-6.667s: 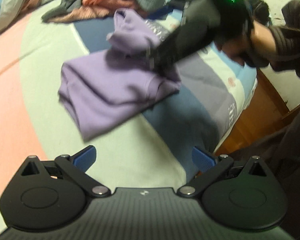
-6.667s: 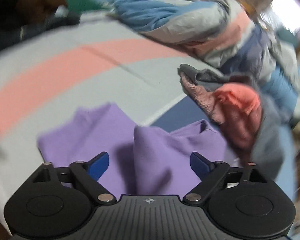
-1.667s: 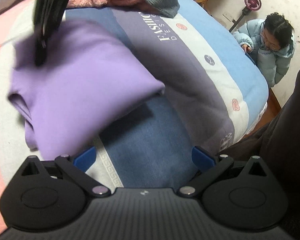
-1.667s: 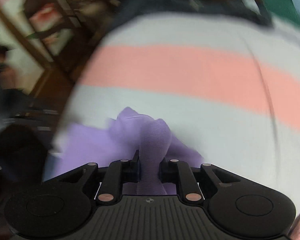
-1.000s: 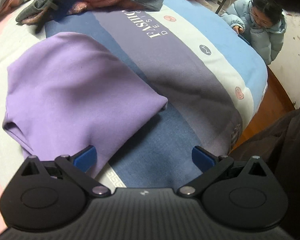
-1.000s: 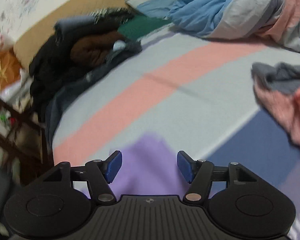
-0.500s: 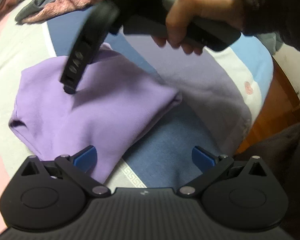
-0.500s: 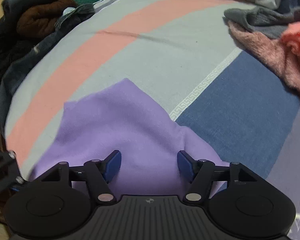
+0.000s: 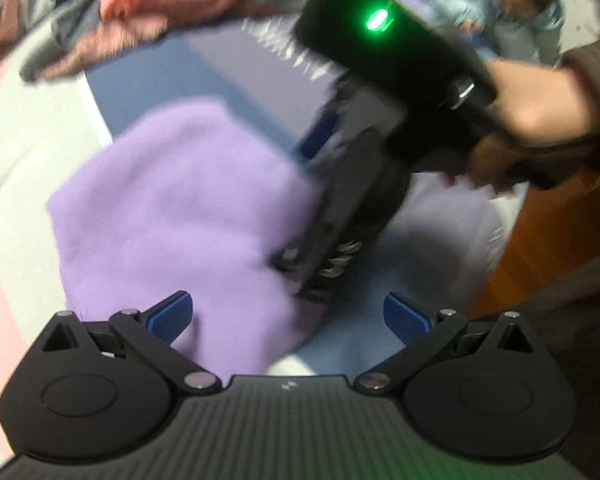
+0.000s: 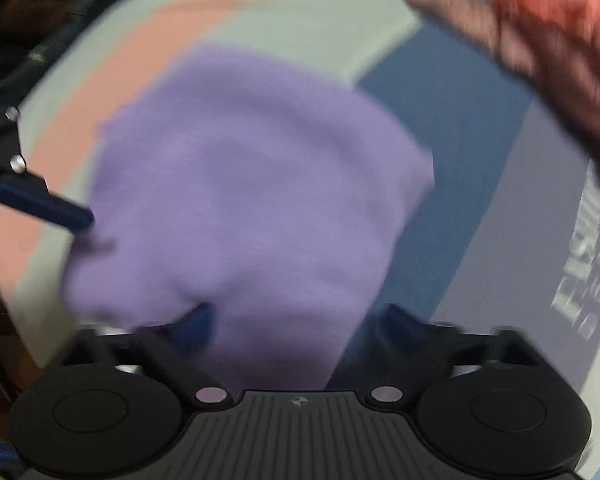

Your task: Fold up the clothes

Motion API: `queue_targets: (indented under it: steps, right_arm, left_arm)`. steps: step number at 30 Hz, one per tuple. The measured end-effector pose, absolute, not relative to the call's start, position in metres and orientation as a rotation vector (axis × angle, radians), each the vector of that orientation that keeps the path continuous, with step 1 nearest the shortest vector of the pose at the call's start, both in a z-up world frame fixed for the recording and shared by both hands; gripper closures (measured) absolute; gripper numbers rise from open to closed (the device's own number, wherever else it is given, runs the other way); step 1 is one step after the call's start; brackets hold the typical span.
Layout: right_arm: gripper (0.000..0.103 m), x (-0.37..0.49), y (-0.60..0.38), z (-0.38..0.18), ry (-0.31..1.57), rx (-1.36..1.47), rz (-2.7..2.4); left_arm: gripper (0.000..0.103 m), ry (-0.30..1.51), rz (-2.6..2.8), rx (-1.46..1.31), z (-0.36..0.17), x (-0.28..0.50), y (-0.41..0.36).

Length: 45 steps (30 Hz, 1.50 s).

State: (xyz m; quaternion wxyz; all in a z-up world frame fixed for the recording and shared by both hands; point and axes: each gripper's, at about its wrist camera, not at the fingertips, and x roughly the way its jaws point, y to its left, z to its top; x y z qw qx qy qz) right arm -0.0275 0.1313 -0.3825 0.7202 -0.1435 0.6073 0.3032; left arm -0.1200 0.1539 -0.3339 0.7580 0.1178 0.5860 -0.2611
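Judging by how it lies, the purple garment (image 10: 252, 200) is already a compact folded bundle on the striped bedspread (image 10: 460, 128), so I take this piece as nearly done. My right gripper (image 10: 292, 328) is spread wide at the bundle's near edge, gripping nothing. My left gripper (image 9: 286, 316) is also spread, empty, just beside the same fold. What's left, I reckon, is the heap of pink and grey clothes (image 9: 140, 12) further up the bed, still unfolded

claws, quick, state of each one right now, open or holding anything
Left claw: open, holding nothing, at the purple garment's near edge.
Right claw: open, holding nothing, over that garment.
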Motion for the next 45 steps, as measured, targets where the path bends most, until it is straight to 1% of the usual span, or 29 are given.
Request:
queue_targets:
  steps: [2,4,5,7,8,11,14,19,20,23,26,27,30,35,37,38,39,40,41,43,44,45]
  right_arm:
    - [0.001,-0.018,0.119,-0.400,1.436,-0.228,0.647]
    - [0.002,-0.014,0.111,-0.399,1.451,-0.166,0.650]
    - [0.003,-0.015,0.109,-0.392,1.427,-0.158,0.659]
    - [0.011,-0.016,0.105,-0.378,1.379,-0.131,0.679]
    - [0.011,-0.016,0.099,-0.370,1.357,-0.088,0.673]
    - [0.010,-0.015,0.075,-0.347,1.287,0.117,0.653]
    - [0.006,-0.008,0.054,-0.341,1.241,0.305,0.637]
    - [0.006,0.002,0.044,-0.364,1.262,0.395,0.623]
    - [0.006,0.002,0.044,-0.369,1.271,0.411,0.625]
    - [0.006,0.002,0.045,-0.384,1.306,0.448,0.639]
    - [0.005,0.002,0.049,-0.406,1.391,0.479,0.601]
    - [0.000,0.003,0.050,-0.414,1.424,0.504,0.575]
    - [0.000,0.002,0.047,-0.424,1.385,0.623,0.507]
    - [0.000,-0.002,0.045,-0.428,1.345,0.717,0.444]
    - [0.000,0.000,0.048,-0.427,1.375,0.722,0.430]
    - [0.000,0.004,0.050,-0.429,1.407,0.732,0.426]
    - [0.009,0.007,0.052,-0.428,1.426,0.746,0.418]
    - [0.016,0.009,0.054,-0.427,1.441,0.754,0.410]
    - [0.018,0.009,0.054,-0.425,1.440,0.743,0.403]
    - [0.030,0.007,0.052,-0.420,1.431,0.744,0.391]
    - [0.033,0.005,0.049,-0.418,1.420,0.757,0.385]
    - [0.039,0.002,0.047,-0.414,1.409,0.760,0.380]
  left_arm:
    - [0.000,1.324,-0.548,0.271,-0.354,-0.110,0.159]
    - [0.000,1.292,-0.527,0.220,-0.347,-0.109,0.171]
    - [0.000,1.275,-0.517,0.195,-0.344,-0.108,0.177]
    - [0.000,1.242,-0.496,0.144,-0.337,-0.107,0.189]
    - [0.000,1.226,-0.486,0.119,-0.334,-0.106,0.195]
    - [0.000,1.175,-0.455,0.045,-0.323,-0.104,0.213]
    - [0.000,1.133,-0.407,-0.054,-0.317,-0.101,0.236]
    - [0.000,1.199,-0.216,-0.446,-0.366,-0.079,0.311]
    - [0.000,1.214,-0.204,-0.482,-0.374,-0.077,0.318]
    - [0.000,1.268,-0.284,-0.485,-0.397,-0.071,0.312]
    - [0.000,1.265,-0.352,-0.542,-0.406,-0.059,0.302]
    - [0.000,1.261,-0.348,-0.581,-0.409,-0.056,0.302]
    - [0.001,1.234,-0.317,-0.728,-0.418,-0.053,0.305]
    - [0.010,1.186,-0.262,-0.825,-0.423,-0.063,0.306]
    - [0.026,1.180,-0.240,-0.874,-0.423,-0.064,0.306]
    - [0.030,1.177,-0.236,-0.888,-0.422,-0.066,0.304]
    - [0.039,1.177,-0.227,-0.882,-0.420,-0.069,0.301]
    - [0.039,1.179,-0.213,-0.866,-0.417,-0.070,0.298]
    - [0.040,1.183,-0.196,-0.860,-0.415,-0.071,0.296]
    - [0.041,1.195,-0.160,-0.858,-0.410,-0.070,0.293]
    - [0.041,1.203,-0.151,-0.836,-0.405,-0.073,0.293]
    - [0.041,1.200,-0.145,-0.815,-0.398,-0.075,0.293]
